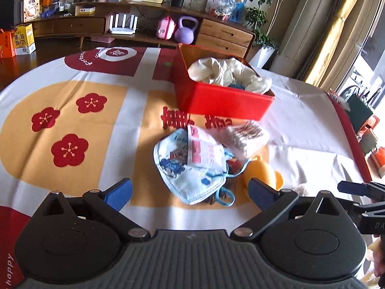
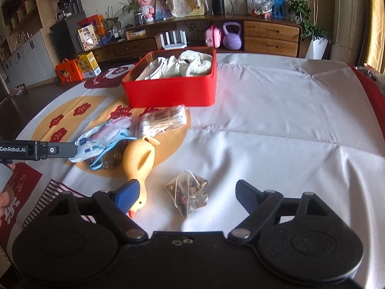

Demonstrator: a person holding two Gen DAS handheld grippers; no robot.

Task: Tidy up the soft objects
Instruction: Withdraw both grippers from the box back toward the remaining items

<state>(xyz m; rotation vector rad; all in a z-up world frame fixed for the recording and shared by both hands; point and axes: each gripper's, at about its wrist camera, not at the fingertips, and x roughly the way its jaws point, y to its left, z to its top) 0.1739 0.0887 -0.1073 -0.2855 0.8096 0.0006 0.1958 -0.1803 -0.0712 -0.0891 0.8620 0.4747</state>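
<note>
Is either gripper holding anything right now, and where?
Nothing held. Left gripper open over the face mask; right gripper open around the tea bag.

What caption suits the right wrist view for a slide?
Open right gripper above a tea bag, beside a rubber duck, red box behind.

A home living room: at twelve o'clock a long low wooden media cabinet (image 2: 269, 36) carries a white router (image 2: 173, 40), a purple kettlebell (image 2: 232, 36), leafy potted plants (image 2: 312, 31) and orange gift boxes (image 2: 68, 71), beyond a festive printed tablecloth (image 1: 72, 120).
</note>
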